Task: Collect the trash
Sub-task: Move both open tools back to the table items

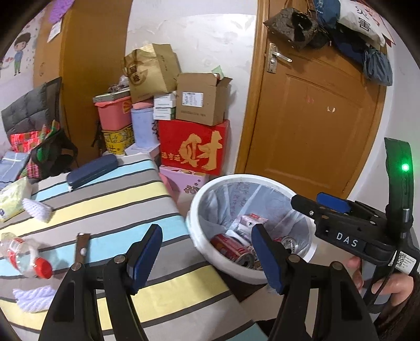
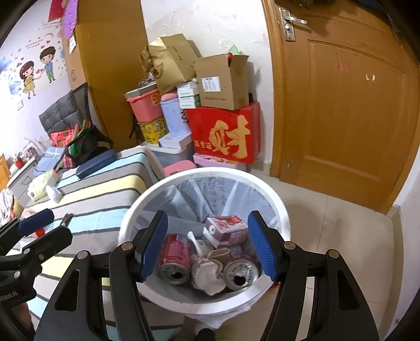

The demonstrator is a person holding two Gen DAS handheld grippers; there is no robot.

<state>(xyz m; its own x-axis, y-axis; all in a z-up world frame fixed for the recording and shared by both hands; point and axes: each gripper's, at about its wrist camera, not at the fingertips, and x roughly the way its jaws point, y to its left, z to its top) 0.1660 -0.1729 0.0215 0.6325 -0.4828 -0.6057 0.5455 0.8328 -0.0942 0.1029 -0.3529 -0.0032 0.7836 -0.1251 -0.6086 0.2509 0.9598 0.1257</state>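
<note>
right tongs wide, empty — over round white plastic trash bin | bin holds red cans, pink carton | left tongs wide, empty — at bin's rim | clear plastic bottle with red cap on striped bed left of bin

A wooden door with a metal handle is seen at upper right, set in a white wall. Boxes are stacked at centre against that wall. A striped bed fills the lower left. Cartoon stickers are stuck at upper left. Pale floor tiles are seen at lower right.
</note>
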